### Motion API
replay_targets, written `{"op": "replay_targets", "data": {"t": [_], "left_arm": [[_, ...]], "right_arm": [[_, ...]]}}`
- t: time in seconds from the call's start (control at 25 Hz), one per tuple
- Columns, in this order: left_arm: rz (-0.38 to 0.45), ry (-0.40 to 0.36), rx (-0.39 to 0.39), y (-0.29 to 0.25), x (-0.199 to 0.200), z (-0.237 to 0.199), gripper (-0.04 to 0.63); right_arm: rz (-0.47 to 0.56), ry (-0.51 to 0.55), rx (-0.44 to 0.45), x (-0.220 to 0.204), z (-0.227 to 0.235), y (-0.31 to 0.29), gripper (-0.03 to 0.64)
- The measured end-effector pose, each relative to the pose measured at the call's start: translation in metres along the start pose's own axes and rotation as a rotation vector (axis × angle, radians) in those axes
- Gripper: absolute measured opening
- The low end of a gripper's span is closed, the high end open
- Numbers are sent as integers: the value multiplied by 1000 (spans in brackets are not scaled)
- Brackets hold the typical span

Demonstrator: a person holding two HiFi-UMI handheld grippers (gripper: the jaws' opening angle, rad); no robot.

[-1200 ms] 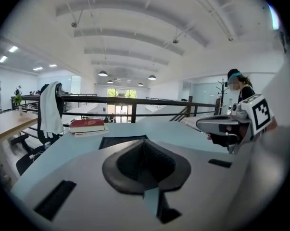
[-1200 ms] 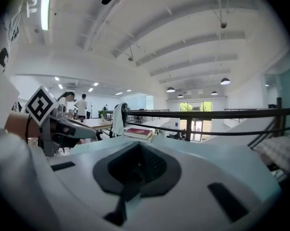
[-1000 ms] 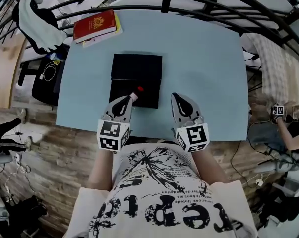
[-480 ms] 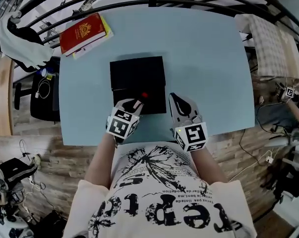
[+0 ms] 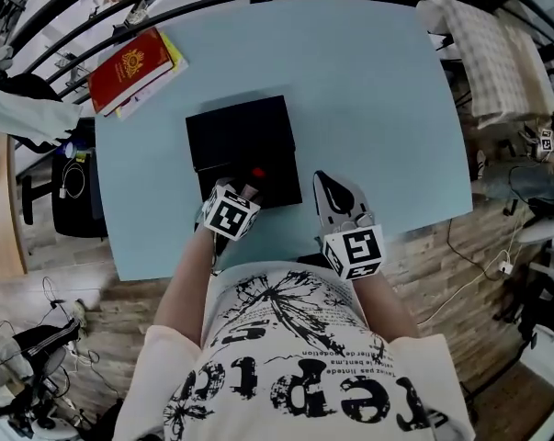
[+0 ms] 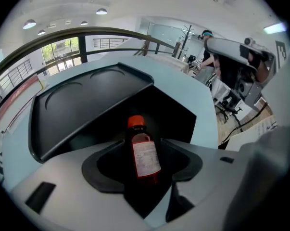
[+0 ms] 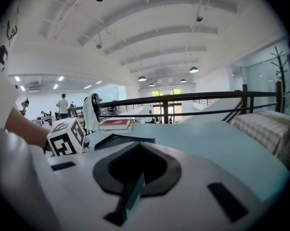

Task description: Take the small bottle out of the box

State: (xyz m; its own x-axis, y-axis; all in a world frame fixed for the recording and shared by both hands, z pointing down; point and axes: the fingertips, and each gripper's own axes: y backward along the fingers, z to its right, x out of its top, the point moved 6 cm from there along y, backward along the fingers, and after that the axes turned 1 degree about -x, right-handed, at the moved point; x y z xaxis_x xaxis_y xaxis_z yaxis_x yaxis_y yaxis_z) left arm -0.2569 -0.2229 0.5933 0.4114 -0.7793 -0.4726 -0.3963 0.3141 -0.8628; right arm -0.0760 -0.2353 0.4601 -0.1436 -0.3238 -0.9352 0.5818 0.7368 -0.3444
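Red-capped bottle [image 6: 144, 152] sits in black box [image 6: 87, 107] between left gripper [image 6: 142, 167] fingers, which have just been opening, now apart. Right gripper [image 7: 134, 186] fingers together, empty.

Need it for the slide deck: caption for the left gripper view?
Left gripper, jaws just opened, straddles the small red-capped bottle inside the open black box.

Left gripper [image 5: 248, 189]: pitched steeply down at the box's [image 5: 240, 136] near edge; jaws had just been opening and stood wide, the small bottle [image 6: 145, 154] between them, untouched.
Right gripper [image 5: 329, 187]: just right of the box, jaws together, empty.
Left forearm [image 5: 186, 278]: bare, angled toward the box.
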Motion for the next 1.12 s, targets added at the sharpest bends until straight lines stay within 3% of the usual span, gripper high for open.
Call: {"op": "replay_targets", "data": {"t": [0.36, 0.64, 0.88, 1.12], "left_arm": [[-74, 89, -4, -18, -4, -6, 233], [-88, 64, 42, -21, -4, -7, 233], [-37, 38, 78, -9, -2, 0, 232], [117, 36, 118, 27, 16, 15, 232]], "right_arm": [[-25, 2, -11, -9, 11, 12, 9], [-27, 19, 10, -8, 10, 16, 9], [-19, 44, 35, -3, 8, 20, 9], [-14, 68, 55, 4, 4, 22, 9]]}}
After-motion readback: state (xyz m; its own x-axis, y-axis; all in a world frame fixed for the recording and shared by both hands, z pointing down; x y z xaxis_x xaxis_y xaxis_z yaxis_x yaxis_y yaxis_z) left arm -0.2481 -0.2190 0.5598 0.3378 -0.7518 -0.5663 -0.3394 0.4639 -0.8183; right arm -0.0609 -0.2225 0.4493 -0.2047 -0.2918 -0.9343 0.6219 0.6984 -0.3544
